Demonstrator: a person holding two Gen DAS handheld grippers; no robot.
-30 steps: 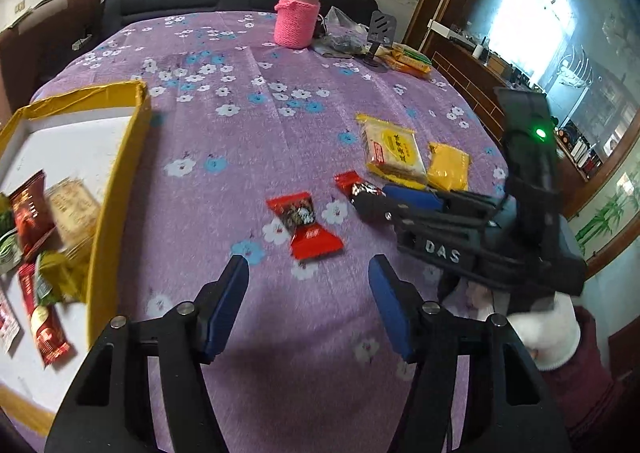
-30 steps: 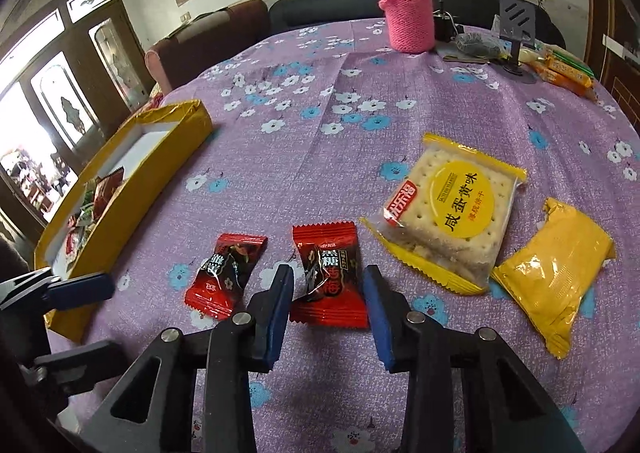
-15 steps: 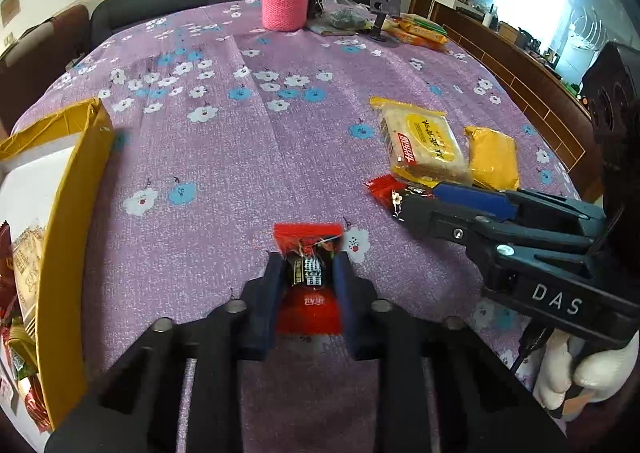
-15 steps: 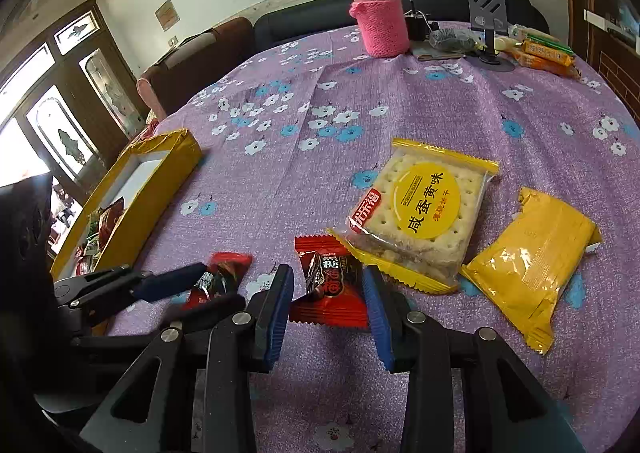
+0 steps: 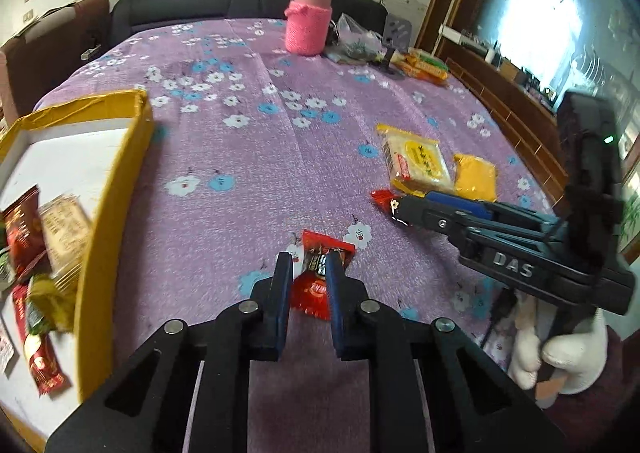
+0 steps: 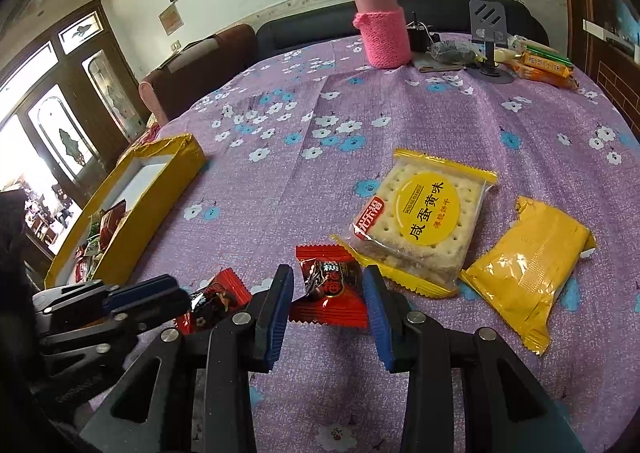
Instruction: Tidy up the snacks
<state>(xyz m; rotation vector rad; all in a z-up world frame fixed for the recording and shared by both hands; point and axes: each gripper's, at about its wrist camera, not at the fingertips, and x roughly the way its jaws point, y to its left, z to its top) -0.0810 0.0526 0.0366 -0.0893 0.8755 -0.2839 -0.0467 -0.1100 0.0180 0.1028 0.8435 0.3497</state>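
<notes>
Since a second ago, the left gripper (image 5: 307, 265) is brought down and clamped on a red candy (image 5: 320, 277) on the purple cloth (image 5: 248, 157). Right gripper (image 6: 327, 287) is held part-open around a second candy (image 6: 330, 285), ungripped. Crinkly wrapper could be lost before the yellow box (image 5: 116, 193) is reached.

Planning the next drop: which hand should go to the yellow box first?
Left. The left gripper is shut on a red candy, and the yellow box lies on its side.

Daylit room, blown-out window glare (image 5: 560, 13), fisheye bending and dark corners, motion-blurred yellow box (image 5: 116, 181)
</notes>
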